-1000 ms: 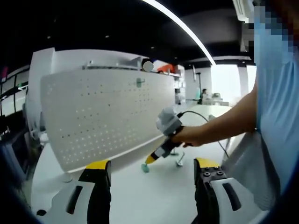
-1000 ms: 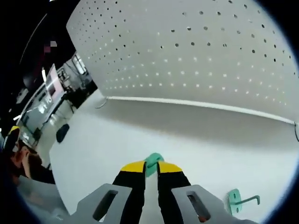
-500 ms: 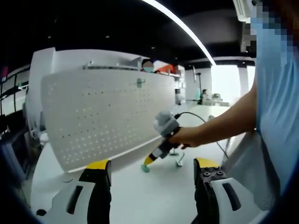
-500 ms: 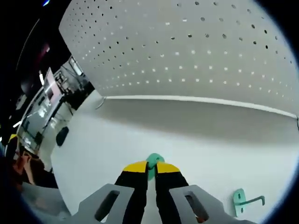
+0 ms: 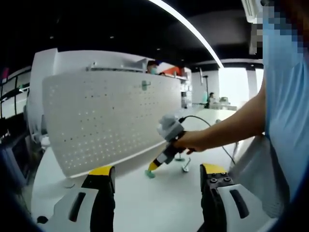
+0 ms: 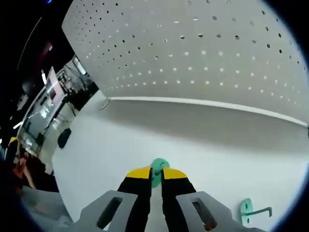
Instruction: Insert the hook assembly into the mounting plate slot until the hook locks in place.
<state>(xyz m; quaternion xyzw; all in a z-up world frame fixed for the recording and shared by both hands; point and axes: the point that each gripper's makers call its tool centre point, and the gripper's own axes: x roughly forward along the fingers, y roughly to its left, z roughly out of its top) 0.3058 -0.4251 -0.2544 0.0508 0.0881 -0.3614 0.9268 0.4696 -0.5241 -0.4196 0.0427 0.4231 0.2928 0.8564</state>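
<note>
Our right gripper (image 6: 153, 175) pinches the small teal plastic hook (image 6: 158, 169) at the lower centre of its view; the grip looks shallow, so we risk it twisting loose. The white perforated metal panel (image 6: 203, 53) fills the top, bare white tabletop (image 6: 159, 130) between. Our left gripper (image 5: 157, 176) hangs wide, empty. A second teal hook (image 6: 251, 210) lies lower right.
</note>
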